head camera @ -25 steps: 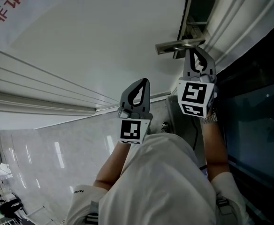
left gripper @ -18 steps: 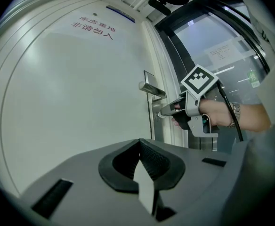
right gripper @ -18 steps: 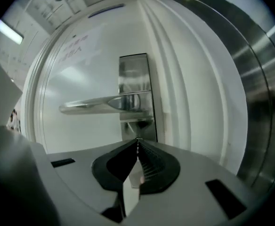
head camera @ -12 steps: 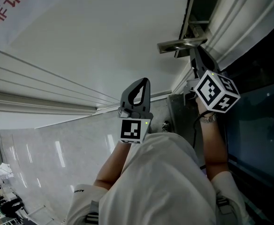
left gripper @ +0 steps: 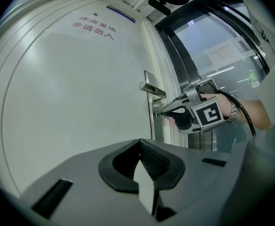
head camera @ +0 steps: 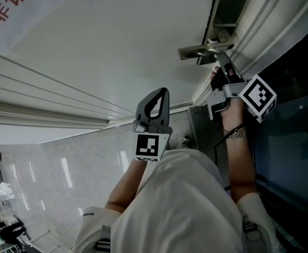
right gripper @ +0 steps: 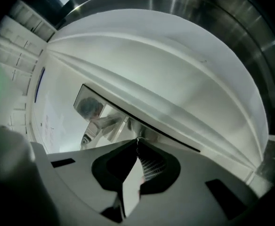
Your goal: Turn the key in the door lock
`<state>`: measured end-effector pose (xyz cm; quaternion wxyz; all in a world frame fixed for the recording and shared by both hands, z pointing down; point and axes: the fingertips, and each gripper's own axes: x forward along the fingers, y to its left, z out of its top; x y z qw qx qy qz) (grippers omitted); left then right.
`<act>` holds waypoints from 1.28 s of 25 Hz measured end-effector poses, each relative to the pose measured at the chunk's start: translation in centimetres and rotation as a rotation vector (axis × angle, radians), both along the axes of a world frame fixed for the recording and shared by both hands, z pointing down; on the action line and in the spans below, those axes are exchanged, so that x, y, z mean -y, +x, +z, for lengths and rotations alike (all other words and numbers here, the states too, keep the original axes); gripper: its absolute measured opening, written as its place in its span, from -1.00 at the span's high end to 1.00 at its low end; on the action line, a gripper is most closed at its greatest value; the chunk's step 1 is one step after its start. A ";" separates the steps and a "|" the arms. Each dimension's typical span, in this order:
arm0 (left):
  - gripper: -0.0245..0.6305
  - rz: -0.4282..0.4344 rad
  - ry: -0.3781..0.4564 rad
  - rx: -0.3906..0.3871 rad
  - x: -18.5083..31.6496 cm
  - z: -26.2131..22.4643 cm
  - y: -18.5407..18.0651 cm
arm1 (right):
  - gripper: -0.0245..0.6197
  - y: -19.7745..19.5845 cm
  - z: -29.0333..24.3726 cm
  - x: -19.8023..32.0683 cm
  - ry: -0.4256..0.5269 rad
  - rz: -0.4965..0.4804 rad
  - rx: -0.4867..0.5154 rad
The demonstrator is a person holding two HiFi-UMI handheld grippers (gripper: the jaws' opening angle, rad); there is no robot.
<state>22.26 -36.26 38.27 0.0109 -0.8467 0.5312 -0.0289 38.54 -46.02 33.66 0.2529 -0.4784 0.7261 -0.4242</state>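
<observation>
One steel lever handle [head camera: 204, 50]; right tool [head camera: 220, 65] pinching key [right gripper: 138, 139].

The door [head camera: 117, 36] is smooth white paint with a soft sheen; its handle [head camera: 201, 50] and lock plate [left gripper: 157, 120] are brushed metal, and the tiny key [left gripper: 162, 112] glints like metal. Left gripper [head camera: 163, 90] and right gripper [head camera: 221, 58] are matt grey plastic with ribbed black pads [left gripper: 152, 158]. At lower left the floor [head camera: 54, 173] is glossy stone; the shirt [head camera: 180, 204] is white cloth

Two grippers [head camera: 163, 91] [head camera: 220, 57], one door [head camera: 117, 46], one handle [head camera: 204, 50]
</observation>
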 end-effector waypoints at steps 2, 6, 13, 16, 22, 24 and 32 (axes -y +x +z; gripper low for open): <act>0.90 0.000 -0.001 0.001 -0.1 0.0 0.0 | 0.88 0.1 0.1 0.0 -0.010 0.005 0.042; 0.90 0.001 -0.002 0.003 -0.1 0.1 0.0 | 0.88 0.2 0.3 0.0 -0.043 0.006 0.174; 0.90 0.001 0.000 0.006 -0.1 0.0 0.0 | 0.86 0.1 0.0 0.1 -0.008 -0.015 0.155; 0.90 0.005 -0.001 0.009 -0.1 0.1 0.1 | 0.85 -0.1 0.0 0.0 0.033 -0.043 0.035; 0.90 0.013 -0.002 0.011 -0.1 0.2 0.5 | 0.51 -1.3 0.5 -0.7 0.088 -0.119 -0.206; 0.90 0.015 -0.005 0.010 -0.1 0.3 0.6 | 0.51 -1.3 0.5 -0.8 0.107 -0.117 -0.297; 0.90 0.011 -0.008 0.013 0.0 0.5 0.6 | 0.51 -0.9 -0.2 -0.9 0.191 -0.089 -0.558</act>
